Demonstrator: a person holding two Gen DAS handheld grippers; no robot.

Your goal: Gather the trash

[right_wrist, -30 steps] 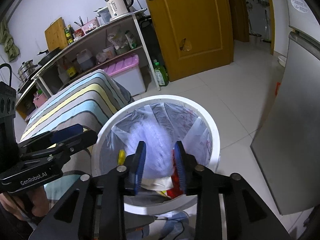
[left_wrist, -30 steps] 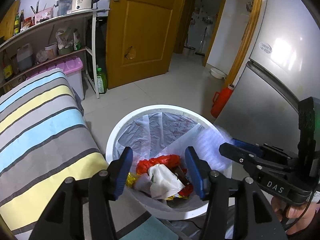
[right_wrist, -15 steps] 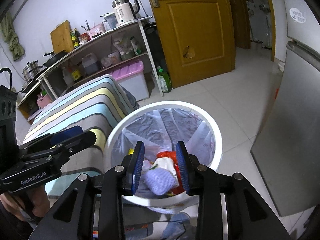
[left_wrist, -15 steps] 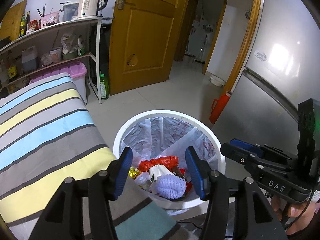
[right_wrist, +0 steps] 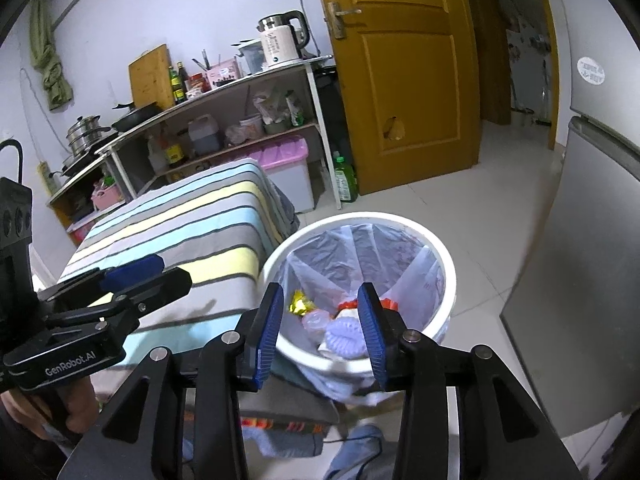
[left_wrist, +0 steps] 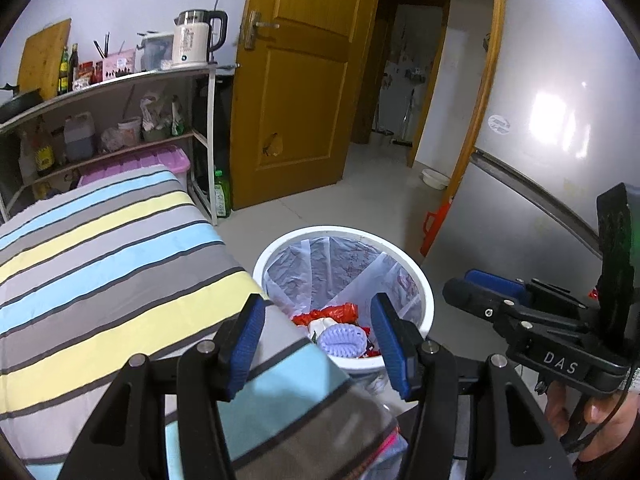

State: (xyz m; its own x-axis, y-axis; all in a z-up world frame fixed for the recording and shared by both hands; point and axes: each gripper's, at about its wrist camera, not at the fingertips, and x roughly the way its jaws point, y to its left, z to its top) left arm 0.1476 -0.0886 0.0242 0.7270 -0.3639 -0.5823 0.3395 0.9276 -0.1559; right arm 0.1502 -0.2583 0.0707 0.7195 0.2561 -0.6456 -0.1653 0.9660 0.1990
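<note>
The near wall of the white trash bin (right_wrist: 448, 276) is hidden behind the striped table (left_wrist: 100, 264) edge and the tool bodies, so only the top layer of its load shows. In its clear liner lie a pale purple foam net (right_wrist: 344, 334), red wrappers (left_wrist: 332, 314) and a gold foil scrap (right_wrist: 298, 304). The left tongs (left_wrist: 316, 342) stand wide apart, empty. The right tongs (right_wrist: 322, 330) have just been opening, nothing between them.
</note>
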